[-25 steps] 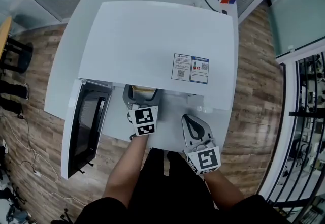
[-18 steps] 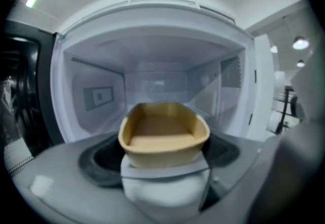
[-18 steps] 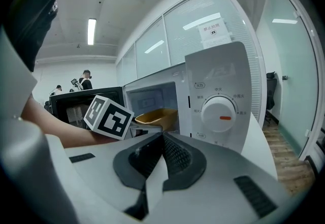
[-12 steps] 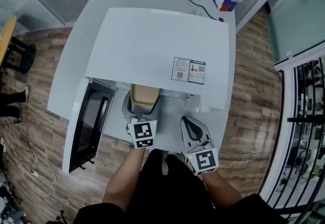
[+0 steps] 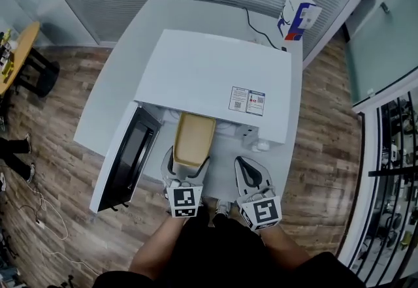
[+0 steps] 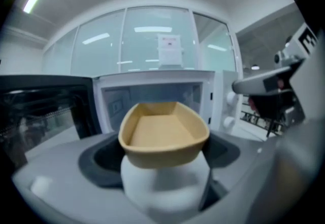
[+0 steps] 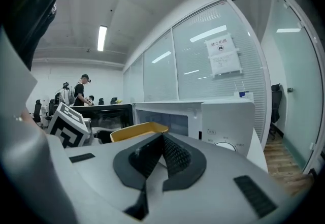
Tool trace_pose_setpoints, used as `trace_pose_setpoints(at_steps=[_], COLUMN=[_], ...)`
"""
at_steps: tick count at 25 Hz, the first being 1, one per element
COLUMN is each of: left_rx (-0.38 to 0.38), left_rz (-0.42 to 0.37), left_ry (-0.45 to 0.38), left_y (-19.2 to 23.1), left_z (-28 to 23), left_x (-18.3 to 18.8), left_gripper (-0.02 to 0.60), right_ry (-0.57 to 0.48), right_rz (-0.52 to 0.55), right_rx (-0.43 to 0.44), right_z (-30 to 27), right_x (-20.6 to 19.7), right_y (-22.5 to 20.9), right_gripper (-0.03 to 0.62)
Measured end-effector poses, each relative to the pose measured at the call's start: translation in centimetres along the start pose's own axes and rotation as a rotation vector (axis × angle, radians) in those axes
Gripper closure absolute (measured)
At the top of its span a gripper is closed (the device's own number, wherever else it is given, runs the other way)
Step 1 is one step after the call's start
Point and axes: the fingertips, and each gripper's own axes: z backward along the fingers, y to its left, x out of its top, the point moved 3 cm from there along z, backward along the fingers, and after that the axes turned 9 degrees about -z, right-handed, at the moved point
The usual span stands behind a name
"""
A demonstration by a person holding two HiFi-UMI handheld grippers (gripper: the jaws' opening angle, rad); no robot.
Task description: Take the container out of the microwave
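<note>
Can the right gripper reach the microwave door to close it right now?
Probably not easily. The door hangs open on the far left, and the left gripper, holding the container, sits between it and the right gripper. The right gripper would likely have to cross over them.

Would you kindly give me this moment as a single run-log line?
left gripper: shut on container | container: in front of open microwave | right gripper: shut, empty

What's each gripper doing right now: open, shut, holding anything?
Left gripper: closed on the tan container.
Right gripper: shut, holding nothing.
</note>
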Motion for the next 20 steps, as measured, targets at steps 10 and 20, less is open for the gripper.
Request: trace_pose_setpoints(at_steps=[10, 20], left_rx=[-0.012, 0.04], left_rz=[-0.014, -0.051], left_ry=[-0.063, -0.196], left_y=[-1.3, 0.2], left_z=[6.3, 8.5], left_x=[1.9, 7.3], left_gripper=[0.112, 0.112], right_ry=[-0.064, -0.164], right_rz=[0.037, 0.083], right_rx=[0.018, 0.004], right_z=[1.3, 1.9], right_x=[2.3, 6.2], right_y=[1.7, 1.5], right_gripper=[0.595, 0.595])
